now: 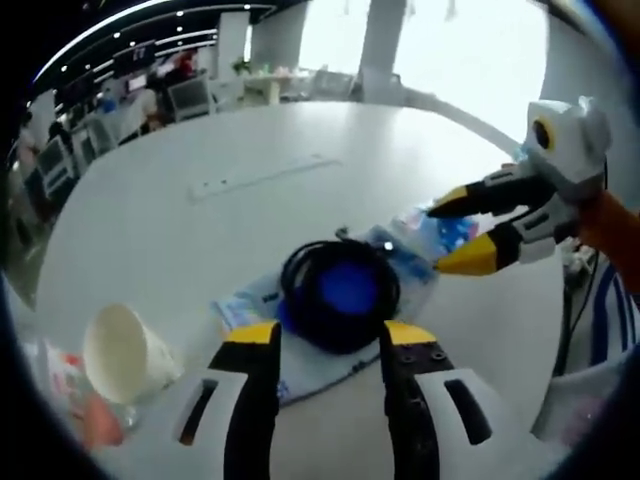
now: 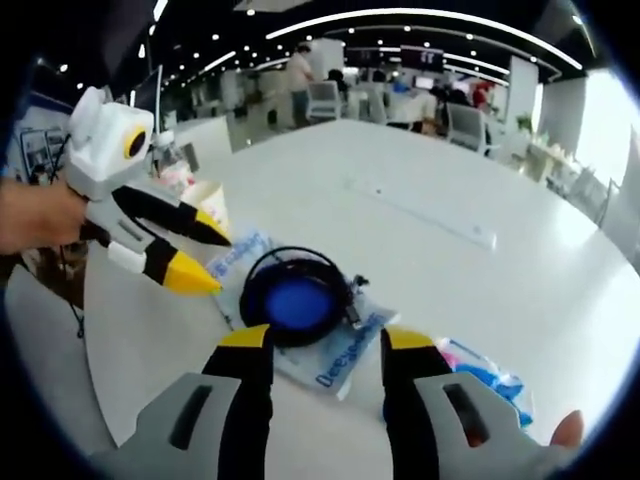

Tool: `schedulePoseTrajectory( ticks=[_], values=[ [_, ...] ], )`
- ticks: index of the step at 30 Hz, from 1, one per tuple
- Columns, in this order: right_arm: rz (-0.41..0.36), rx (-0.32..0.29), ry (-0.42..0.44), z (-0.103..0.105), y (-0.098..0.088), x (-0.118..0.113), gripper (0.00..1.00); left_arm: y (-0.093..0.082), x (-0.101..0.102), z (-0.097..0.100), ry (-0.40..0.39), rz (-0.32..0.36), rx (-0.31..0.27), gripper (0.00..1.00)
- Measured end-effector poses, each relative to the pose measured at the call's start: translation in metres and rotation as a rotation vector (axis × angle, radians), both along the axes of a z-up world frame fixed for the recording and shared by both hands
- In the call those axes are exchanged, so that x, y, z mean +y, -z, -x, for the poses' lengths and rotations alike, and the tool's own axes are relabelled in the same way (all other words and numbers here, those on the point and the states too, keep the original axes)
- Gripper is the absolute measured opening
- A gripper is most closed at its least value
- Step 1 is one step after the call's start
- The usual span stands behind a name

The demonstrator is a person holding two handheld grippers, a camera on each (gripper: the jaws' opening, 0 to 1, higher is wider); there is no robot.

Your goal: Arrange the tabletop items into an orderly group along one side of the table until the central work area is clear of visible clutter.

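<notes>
A black coiled cable (image 1: 340,288) with a blue centre lies on a blue-and-white packet (image 1: 300,365) in the middle of the white round table (image 1: 200,230). My left gripper (image 1: 332,335) stands open, its yellow tips just short of the coil, nothing held. The right gripper (image 1: 452,236) comes in from the right, open, its tips beside a crumpled blue wrapper (image 1: 440,228). In the right gripper view my right gripper (image 2: 325,338) is open just before the same coil (image 2: 295,295) and packet (image 2: 335,368). The left gripper (image 2: 205,253) hovers open at the coil's left.
A white paper cup (image 1: 120,350) lies on its side at the lower left, with a reddish packet (image 1: 70,400) by it. The blue wrapper (image 2: 490,385) lies right of my right jaw. A long flat strip (image 2: 420,215) crosses the table beyond. Chairs and people stand far behind.
</notes>
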State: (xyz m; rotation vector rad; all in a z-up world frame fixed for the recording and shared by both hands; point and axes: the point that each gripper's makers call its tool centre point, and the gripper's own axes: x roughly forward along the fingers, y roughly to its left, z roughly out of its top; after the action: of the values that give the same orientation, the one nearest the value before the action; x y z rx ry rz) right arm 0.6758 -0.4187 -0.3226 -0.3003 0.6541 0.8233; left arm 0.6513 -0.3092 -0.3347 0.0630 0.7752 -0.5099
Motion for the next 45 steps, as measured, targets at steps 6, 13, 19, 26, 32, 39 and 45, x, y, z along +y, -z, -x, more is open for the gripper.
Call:
schedulePoseTrajectory(
  ticks=[6,13,19,26,32,39,45],
  values=[
    [0.0,0.005,-0.005,-0.008,0.003,0.006,0.42,0.004,0.0,-0.007,-0.004,0.001,0.01,0.36],
    [0.0,0.017,-0.009,-0.017,0.01,0.012,0.41,0.008,-0.001,-0.014,-0.006,-0.005,0.022,0.35],
    [0.007,0.032,-0.015,-0.025,0.019,0.018,0.41,0.015,-0.002,-0.019,-0.011,-0.011,0.036,0.34],
    [0.017,0.056,-0.021,-0.03,0.03,0.021,0.41,0.023,-0.004,-0.027,-0.019,-0.014,0.052,0.33],
    [0.022,0.071,-0.021,-0.035,0.04,0.025,0.39,0.028,-0.008,-0.033,-0.023,-0.018,0.065,0.33],
    [0.02,0.09,-0.015,-0.039,0.046,0.024,0.38,0.039,-0.013,-0.037,-0.02,-0.033,0.082,0.32],
    [0.02,0.106,-0.009,-0.041,0.051,0.024,0.36,0.048,-0.013,-0.037,-0.029,-0.047,0.105,0.31]
  ],
)
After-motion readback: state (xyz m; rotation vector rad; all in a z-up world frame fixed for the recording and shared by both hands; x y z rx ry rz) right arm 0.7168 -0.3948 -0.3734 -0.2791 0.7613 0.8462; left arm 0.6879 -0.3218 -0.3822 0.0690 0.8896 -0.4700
